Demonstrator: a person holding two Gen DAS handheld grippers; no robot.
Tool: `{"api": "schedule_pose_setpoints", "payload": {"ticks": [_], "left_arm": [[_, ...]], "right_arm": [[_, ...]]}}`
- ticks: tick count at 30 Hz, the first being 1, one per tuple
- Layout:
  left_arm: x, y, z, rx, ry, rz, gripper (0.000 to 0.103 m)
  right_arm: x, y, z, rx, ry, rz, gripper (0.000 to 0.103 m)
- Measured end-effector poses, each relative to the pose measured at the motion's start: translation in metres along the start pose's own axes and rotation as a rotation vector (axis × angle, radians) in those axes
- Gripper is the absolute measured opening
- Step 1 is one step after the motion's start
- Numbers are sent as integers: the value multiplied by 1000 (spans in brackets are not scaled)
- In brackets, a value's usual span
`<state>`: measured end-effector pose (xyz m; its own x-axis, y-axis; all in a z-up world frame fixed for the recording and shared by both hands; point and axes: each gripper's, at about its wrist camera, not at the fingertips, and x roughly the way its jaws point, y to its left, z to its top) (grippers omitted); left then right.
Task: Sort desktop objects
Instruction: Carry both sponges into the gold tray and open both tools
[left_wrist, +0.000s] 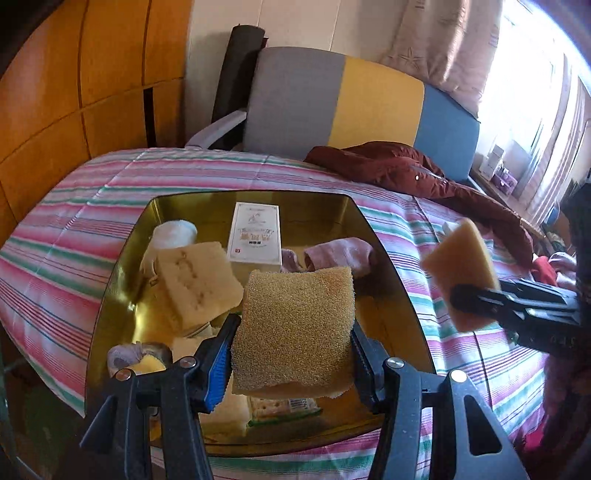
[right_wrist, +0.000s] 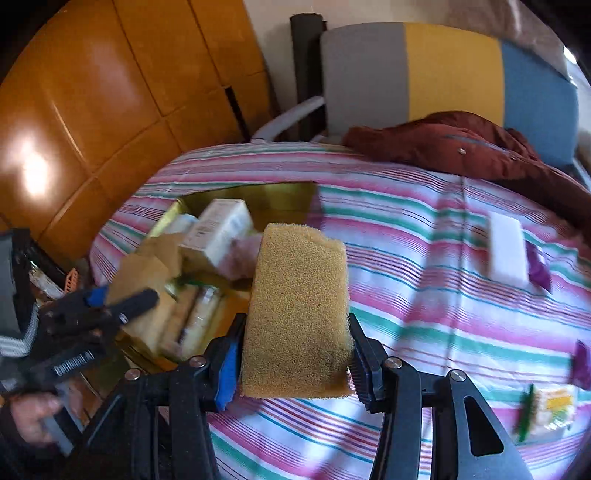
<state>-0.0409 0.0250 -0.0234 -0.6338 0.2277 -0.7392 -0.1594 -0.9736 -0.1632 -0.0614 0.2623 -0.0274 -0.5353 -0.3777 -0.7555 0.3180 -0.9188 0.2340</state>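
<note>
My left gripper (left_wrist: 293, 350) is shut on a yellow sponge (left_wrist: 295, 325) and holds it above the gold tin tray (left_wrist: 391, 295). The tray holds another sponge (left_wrist: 195, 280), a white box (left_wrist: 255, 236), a pink cloth (left_wrist: 340, 254), a white roll (left_wrist: 173, 232) and snack packs. My right gripper (right_wrist: 295, 354) is shut on a second yellow sponge (right_wrist: 299, 317) above the striped bedspread, right of the tray (right_wrist: 280, 195). It shows in the left wrist view (left_wrist: 465, 299) with its sponge (left_wrist: 458, 266). The left gripper (right_wrist: 122, 302) shows in the right wrist view.
On the striped bedspread (right_wrist: 424, 314) lie a white block (right_wrist: 506, 247), purple wrappers (right_wrist: 539, 273) and a snack pack (right_wrist: 550, 410). A dark red jacket (left_wrist: 424, 177) lies at the back by a grey, yellow and blue headboard (left_wrist: 351, 103). Wooden cabinets (left_wrist: 74, 92) stand to the left.
</note>
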Motion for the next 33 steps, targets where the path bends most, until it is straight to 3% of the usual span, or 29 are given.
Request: {"api": "schedule_pose_setpoints", "payload": {"ticks": [9,17,21,25,33], "left_arm": [[6,5,9,-11,-16,-28,56],[26,-1,14,8,4,-80,56],[36,0,13,-14,30,-122,57],[37,2,9,-15,35,-123,61],[33,6,5,-38,43,-107,65]], "right_arm": [[23,34,41,-5,-17,46,51],[48,36,75,35,4,48,51],[61,34,90,82,3,34,58],[65,33,93,102,5,23,72],[57,31,75,125,1,17,75]]}}
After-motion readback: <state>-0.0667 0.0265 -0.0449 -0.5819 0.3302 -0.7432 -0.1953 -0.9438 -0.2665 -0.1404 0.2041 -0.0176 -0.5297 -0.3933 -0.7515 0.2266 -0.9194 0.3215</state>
